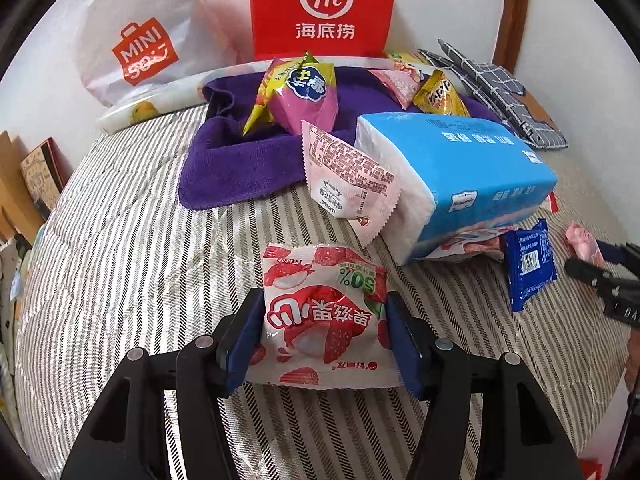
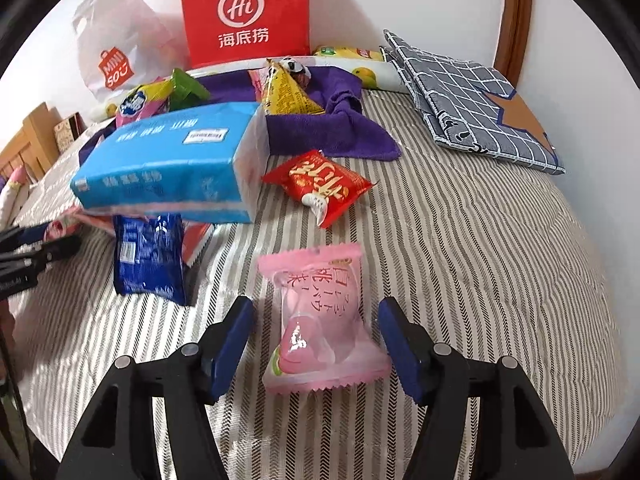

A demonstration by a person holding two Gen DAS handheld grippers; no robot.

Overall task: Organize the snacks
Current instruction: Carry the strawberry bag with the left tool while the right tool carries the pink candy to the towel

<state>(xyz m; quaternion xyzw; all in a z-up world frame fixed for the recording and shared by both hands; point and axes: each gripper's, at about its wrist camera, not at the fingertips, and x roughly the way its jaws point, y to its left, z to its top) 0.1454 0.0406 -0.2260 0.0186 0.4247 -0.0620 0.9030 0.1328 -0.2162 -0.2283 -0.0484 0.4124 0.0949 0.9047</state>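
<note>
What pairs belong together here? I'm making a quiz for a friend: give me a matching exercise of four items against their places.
Items:
1. lychee packet
2. pink peach packet
3. red bag
4. dark blue packet

Places:
A. upright against the wall
B. lying free between the right gripper's open jaws
C. partly under the tissue pack
D. between the left gripper's jaws, touching both

Pairs: 1-D, 2-B, 3-A, 4-C
</note>
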